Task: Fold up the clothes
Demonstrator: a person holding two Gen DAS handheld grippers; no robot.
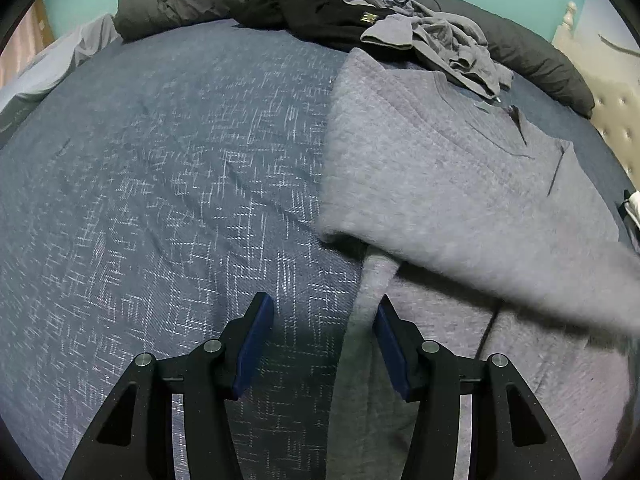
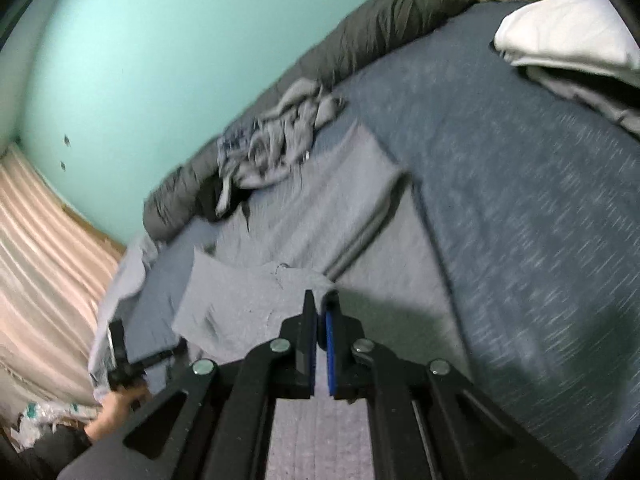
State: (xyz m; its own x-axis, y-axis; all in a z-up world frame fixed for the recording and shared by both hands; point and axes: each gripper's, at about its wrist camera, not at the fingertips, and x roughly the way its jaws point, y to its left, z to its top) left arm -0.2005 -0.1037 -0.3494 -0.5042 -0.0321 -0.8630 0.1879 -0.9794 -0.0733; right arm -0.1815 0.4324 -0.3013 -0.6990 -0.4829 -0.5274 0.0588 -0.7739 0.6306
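Dim, cool indoor light is seen in both fisheye views; edges are bowed and vignetted black. Right wrist view is heavily motion-smeared. A dark shadow is cast on the grey quilted sweatshirt point(image 2: 400, 320) near the closed black gripper point(image 2: 320, 320).

No text, number or brand can be read in either view. In the left wrist view, a small gold-coloured label point(image 1: 367, 17) sits on the black garment point(image 1: 320, 12) near the top centre of the frame, but its marks are too small and blurred to make out.
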